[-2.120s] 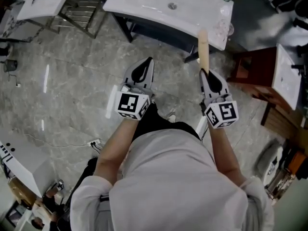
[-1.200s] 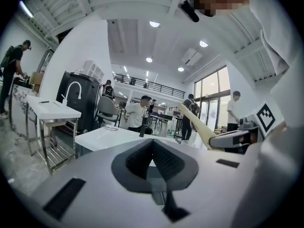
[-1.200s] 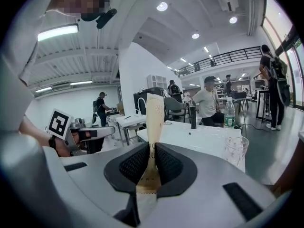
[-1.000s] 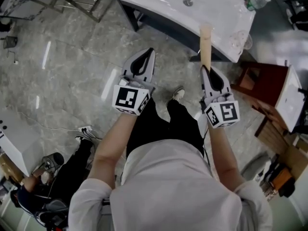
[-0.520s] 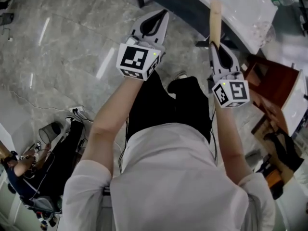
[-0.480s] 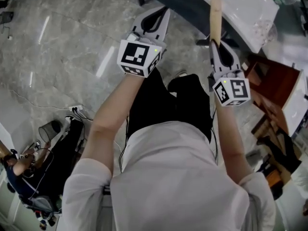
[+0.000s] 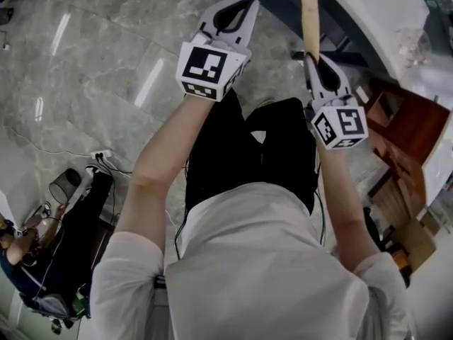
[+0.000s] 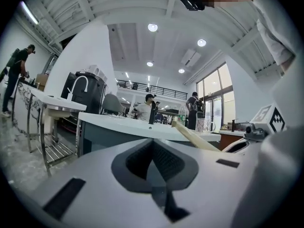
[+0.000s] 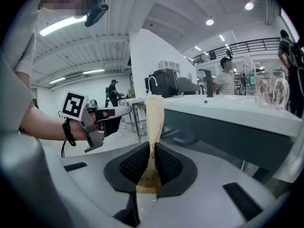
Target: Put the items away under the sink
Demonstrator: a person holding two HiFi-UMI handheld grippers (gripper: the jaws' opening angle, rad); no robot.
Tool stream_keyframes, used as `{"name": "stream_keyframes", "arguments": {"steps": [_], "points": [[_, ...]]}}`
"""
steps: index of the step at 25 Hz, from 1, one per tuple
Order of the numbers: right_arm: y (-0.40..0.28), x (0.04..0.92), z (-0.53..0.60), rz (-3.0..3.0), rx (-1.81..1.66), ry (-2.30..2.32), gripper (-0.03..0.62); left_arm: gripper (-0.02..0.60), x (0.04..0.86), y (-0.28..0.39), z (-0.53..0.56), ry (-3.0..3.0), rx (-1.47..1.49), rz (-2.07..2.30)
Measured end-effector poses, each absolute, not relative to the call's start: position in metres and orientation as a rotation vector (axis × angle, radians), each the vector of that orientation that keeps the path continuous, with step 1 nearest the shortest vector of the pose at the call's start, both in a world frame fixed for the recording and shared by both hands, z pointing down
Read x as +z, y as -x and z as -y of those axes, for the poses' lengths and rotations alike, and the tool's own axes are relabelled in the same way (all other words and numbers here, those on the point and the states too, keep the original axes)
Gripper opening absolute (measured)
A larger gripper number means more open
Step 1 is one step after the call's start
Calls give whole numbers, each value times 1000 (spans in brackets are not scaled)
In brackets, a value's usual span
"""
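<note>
Right gripper [image 9: 152, 152] pinches a slim beige paper packet [image 9: 154, 118] before the white sink counter [image 9: 228, 109] (clear glass jug [image 9: 271, 90] atop); left gripper [image 8: 154, 151] closed, empty.

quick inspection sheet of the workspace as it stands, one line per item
surface: grey stone floor; white sink counter ahead.
job's things: one beige packet, upright in the right gripper.
clutter: glass jug and bottle on the counter.
grippers: right gripper shut on the packet; left gripper shut, empty.
cables: power strip with leads on the floor, left.
surroundings: brown wooden cabinet at right; seated person, lower left.
</note>
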State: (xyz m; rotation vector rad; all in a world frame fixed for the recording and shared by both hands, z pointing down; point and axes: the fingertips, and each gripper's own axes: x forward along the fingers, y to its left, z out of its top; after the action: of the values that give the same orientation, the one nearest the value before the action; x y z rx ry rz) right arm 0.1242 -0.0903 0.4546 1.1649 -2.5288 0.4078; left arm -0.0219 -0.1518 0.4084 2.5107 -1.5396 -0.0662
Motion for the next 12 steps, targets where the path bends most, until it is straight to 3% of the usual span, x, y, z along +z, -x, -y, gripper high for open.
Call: {"name": "stream_keyframes", "arguments": {"steps": [12], "points": [[-140, 553, 121, 2460, 442, -1133, 60, 2, 481, 11, 159, -2525, -47, 1529]]}}
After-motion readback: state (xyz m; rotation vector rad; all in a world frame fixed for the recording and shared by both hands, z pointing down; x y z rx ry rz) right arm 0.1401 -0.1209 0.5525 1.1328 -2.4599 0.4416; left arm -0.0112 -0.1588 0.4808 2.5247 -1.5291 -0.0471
